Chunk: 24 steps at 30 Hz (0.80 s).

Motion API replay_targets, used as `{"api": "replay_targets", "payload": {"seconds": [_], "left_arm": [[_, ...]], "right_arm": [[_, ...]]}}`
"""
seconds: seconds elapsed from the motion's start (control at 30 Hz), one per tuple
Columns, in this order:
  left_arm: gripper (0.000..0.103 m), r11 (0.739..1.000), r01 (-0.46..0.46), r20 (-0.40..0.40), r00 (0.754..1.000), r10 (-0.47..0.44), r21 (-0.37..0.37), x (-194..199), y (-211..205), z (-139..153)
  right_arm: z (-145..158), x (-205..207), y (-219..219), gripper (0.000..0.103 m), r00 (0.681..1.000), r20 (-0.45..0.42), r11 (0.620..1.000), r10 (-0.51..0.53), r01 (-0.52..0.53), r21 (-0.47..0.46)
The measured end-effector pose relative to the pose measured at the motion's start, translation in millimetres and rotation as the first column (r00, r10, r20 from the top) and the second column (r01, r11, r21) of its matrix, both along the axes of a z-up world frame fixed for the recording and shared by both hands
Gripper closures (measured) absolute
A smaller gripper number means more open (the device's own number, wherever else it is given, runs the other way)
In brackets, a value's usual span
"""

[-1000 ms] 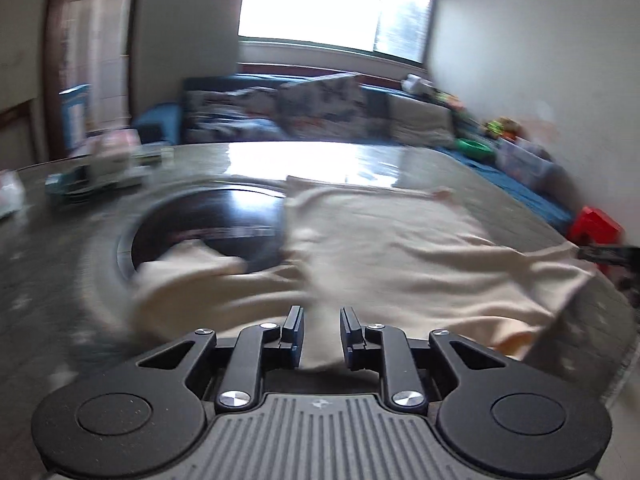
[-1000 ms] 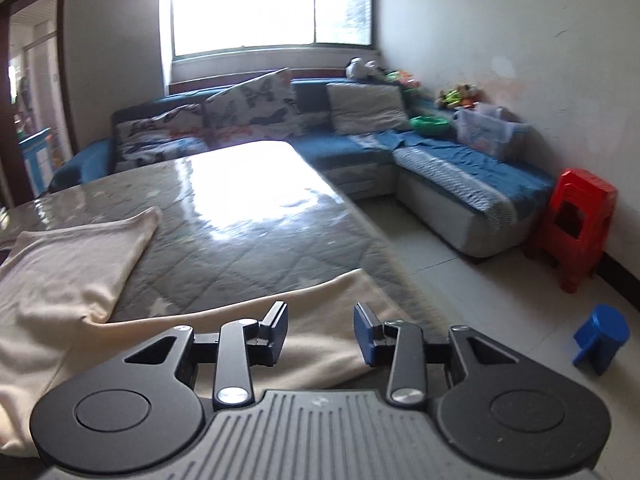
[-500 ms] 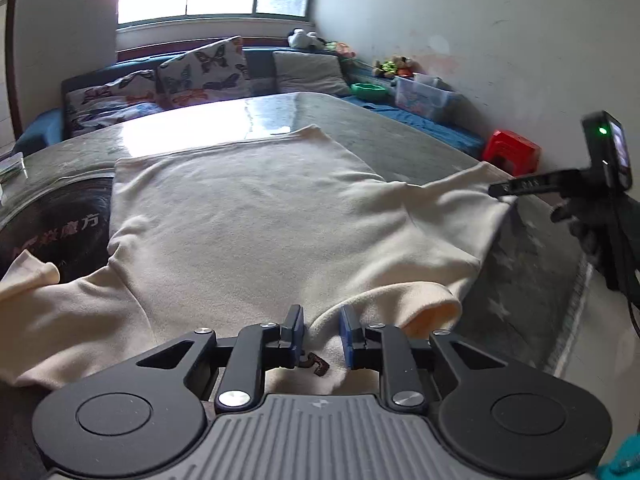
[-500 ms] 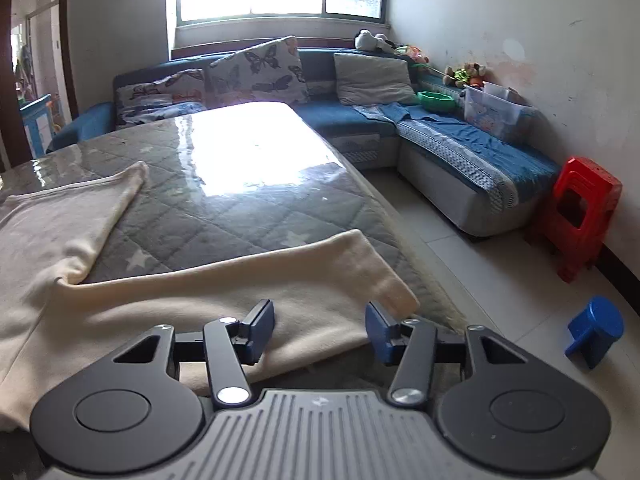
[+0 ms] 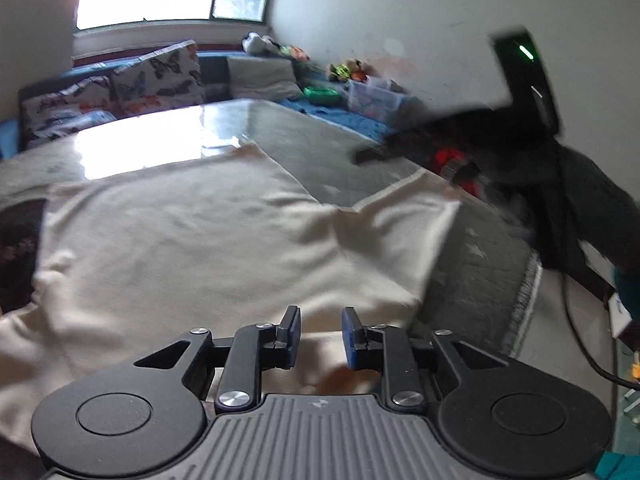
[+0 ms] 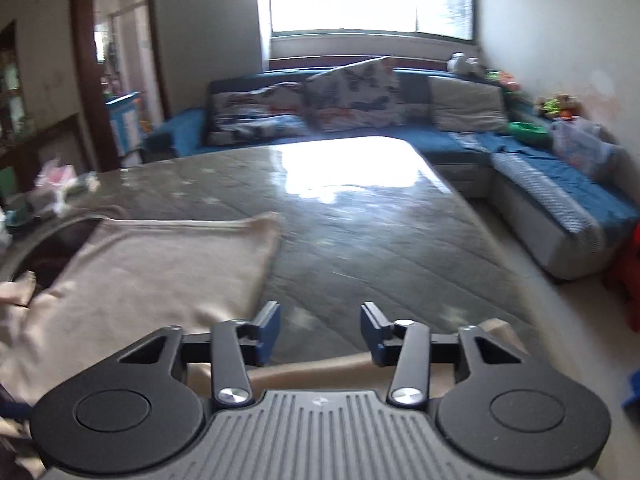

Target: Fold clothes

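Note:
A cream long-sleeved garment (image 5: pixel 180 240) lies spread flat on the grey quilted table cover (image 6: pixel 380 240). Its right sleeve (image 5: pixel 400 216) reaches toward the table's right edge. My left gripper (image 5: pixel 321 330) hovers over the near edge of the garment; its pads stand a little apart with flat cloth showing in the gap. My right gripper (image 6: pixel 320 328) is above the sleeve (image 6: pixel 320 368), which passes under its fingers. Its jaws are closing and only the table cover shows between them. The left wrist view shows the right gripper (image 5: pixel 384 150) as a dark blur above the sleeve.
A dark round object (image 6: pixel 52 248) lies partly under the garment's left side. Small clutter (image 6: pixel 56 188) sits at the table's far left. A blue sofa (image 6: pixel 560 184) runs behind and to the right. A red stool (image 5: pixel 448 160) and a black cable (image 5: pixel 576 340) lie off the table's right edge.
The left view swung right across the garment. The right gripper rose and turned left, off the sleeve end; its jaws widened, then narrowed. It now looms larger in the left view.

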<state>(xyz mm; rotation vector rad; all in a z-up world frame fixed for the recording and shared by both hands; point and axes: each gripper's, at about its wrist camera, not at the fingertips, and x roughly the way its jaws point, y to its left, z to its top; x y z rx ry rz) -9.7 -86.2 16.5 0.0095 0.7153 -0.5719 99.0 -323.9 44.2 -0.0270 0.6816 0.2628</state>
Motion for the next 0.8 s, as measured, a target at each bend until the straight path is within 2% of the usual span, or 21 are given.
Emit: {"api": "replay_targets", "payload": {"seconds": [0.1,0.23,0.5,0.67,0.8], "left_arm": [[0.080,0.999,0.047,-0.001,0.999,-0.047,-0.020,-9.5,-4.9,-3.9],[0.079,0.996,0.078,-0.006,0.997,-0.078,-0.035,-15.2,-6.1,-7.6],[0.079,0.993,0.096,-0.028,0.995,-0.099,-0.071,-16.1,-0.6,-10.3],[0.078,0.991,0.103,-0.033,0.994,-0.106,-0.086,-18.3,1.5,-10.0],[0.077,0.989,0.111,-0.021,0.993,-0.114,-0.098,-21.8,4.3,-4.8]], "right_arm": [[-5.4,25.5,33.5,0.070,0.995,-0.023,0.995,0.098,-0.098,-0.002],[-15.3,58.3,62.9,0.076,0.987,-0.047,0.987,0.155,-0.156,-0.030],[-44.1,118.8,94.0,0.077,0.982,-0.103,0.983,0.159,-0.167,-0.079],[-46.1,141.6,97.8,0.078,0.986,-0.106,0.988,0.129,-0.137,-0.075],[-40.3,146.2,102.2,0.079,0.984,-0.103,0.981,0.148,-0.159,-0.113]]}}
